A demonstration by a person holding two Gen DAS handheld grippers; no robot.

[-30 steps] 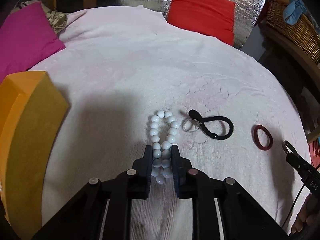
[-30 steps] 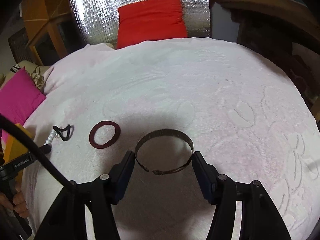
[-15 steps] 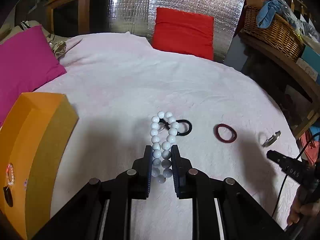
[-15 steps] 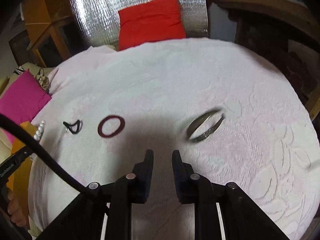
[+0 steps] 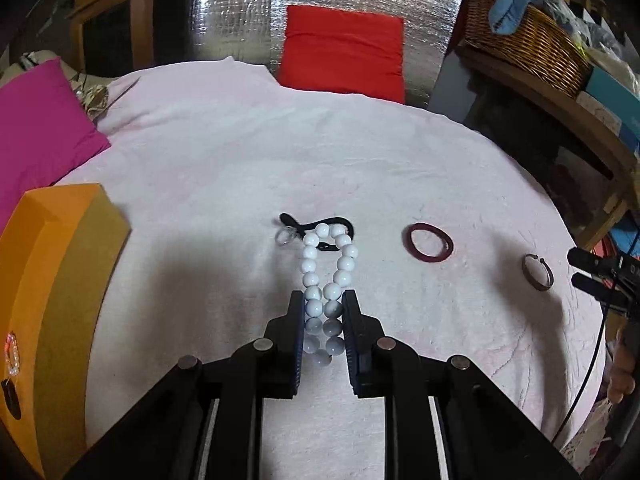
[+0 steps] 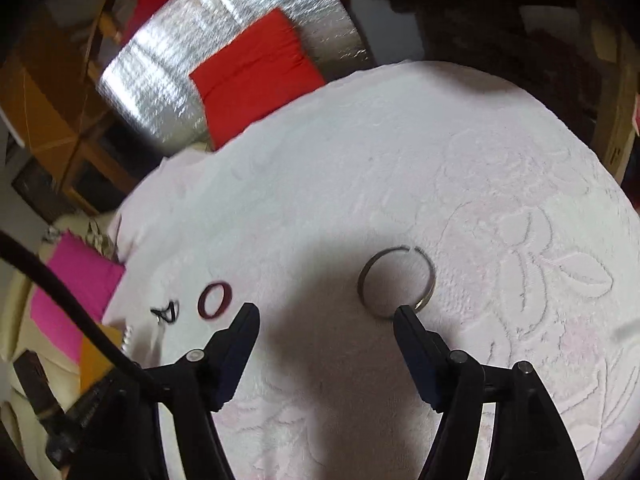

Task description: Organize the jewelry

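Since half a second ago the metal bangle (image 6: 396,283) has settled flat at centre right of the right wrist view, and the right gripper (image 6: 326,312) is opening its jaws, nothing between them, 1 tip just at the bangle's near rim. At lower centre of the left view, the left gripper (image 5: 322,320) stays clamped on the white bead bracelet (image 5: 326,276). Carry it steadily to the orange box (image 5: 52,280) at far left, clear of the black hair tie (image 5: 320,226).

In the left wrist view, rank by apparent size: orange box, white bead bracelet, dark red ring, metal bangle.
1. orange box, largest, though nearest the camera.
2. white bead bracelet, held close in the left tongs, so nearness inflates it.
3. dark red ring.
4. metal bangle, smallest; it sits near the distorted edge, so the last two are unsure.
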